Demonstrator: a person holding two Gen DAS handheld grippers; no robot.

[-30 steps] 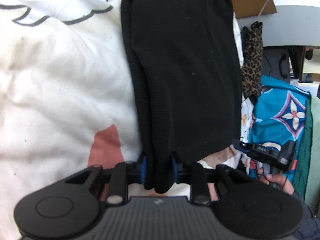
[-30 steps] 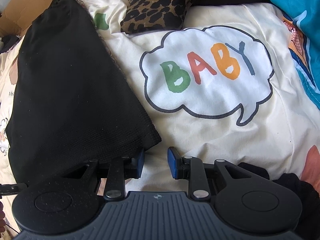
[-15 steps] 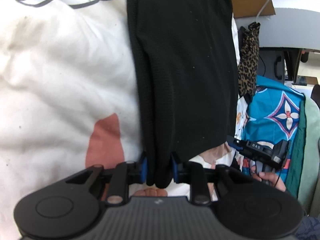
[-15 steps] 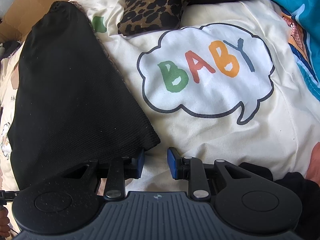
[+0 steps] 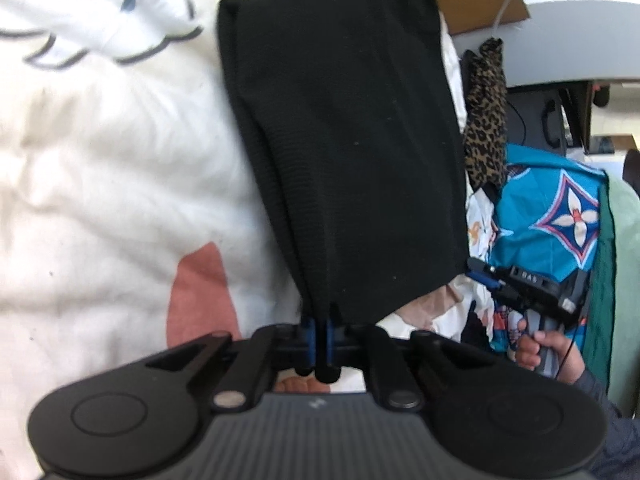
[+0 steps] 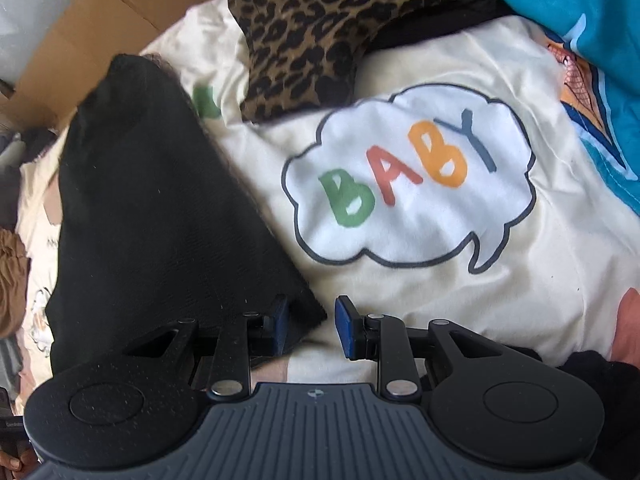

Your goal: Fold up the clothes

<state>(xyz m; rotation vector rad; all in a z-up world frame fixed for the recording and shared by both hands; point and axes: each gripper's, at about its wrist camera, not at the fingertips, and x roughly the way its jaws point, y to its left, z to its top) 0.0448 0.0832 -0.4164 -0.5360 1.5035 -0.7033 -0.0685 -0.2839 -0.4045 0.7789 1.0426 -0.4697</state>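
Cream bedding (image 6: 460,288) printed with a cloud-shaped bubble reading "BABY" (image 6: 408,184) covers the bed; a pink patch (image 5: 200,296) lies on it at left in the left wrist view. Black knit garment (image 5: 352,152), folded lengthwise into a long strip, lies on the bedding, left of the bubble in the right wrist view. Left gripper (image 5: 319,340): jaws pressed together, pinching the near corner of the garment, with a little fabric hanging below the blue pads. Right gripper (image 6: 308,322): jaws spread, the garment's near corner lying just inside the left pad, not clamped. Leopard-print cloth (image 6: 320,28) sits beyond the garment, above the bubble. Cardboard box (image 6: 88,40) stands at the bed's far edge. Turquoise patterned fabric (image 5: 560,216) lies at right. Right hand (image 5: 548,356) grips the handle of the other gripper at lower right of the left wrist view.
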